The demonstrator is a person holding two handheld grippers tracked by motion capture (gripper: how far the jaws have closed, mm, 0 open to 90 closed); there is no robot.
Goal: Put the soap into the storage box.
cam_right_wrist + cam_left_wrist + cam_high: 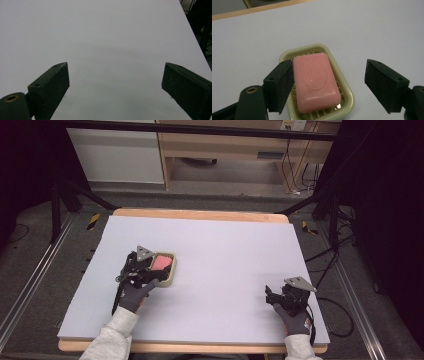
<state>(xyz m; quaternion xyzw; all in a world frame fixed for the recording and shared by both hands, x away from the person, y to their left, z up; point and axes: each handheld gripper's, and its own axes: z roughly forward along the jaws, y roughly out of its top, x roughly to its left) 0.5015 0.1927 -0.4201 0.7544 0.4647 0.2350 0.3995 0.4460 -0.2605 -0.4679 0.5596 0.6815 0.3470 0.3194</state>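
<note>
Soap, a pink rounded rectangular bar with an oval stamp pressed into its top face, lies flat in a pale green plastic soap dish with a ribbed floor, on the left part of the light grey table. In the left gripper view the left gripper stands over the dish with its jaws released and well apart: one pad sits just beside the bar's long edge, whether it brushes that edge I cannot tell, and the other pad is clear of both bar and dish. Nothing is gripped. The right gripper hovers over bare table near the right front corner, its jaws spread wide and empty.

I judge the bar to be light, stiff and not fragile, but its surface looks smooth and waxy, so it could slip or squirt out of a hard pinch, more so if damp. Its long sides are the flattest and narrowest span, so that is the place to take hold, pads square on the middle of each long side, low enough to clear the rounded upper edge. The dish looks light and could slide or tip if a pad catches its rim.
</note>
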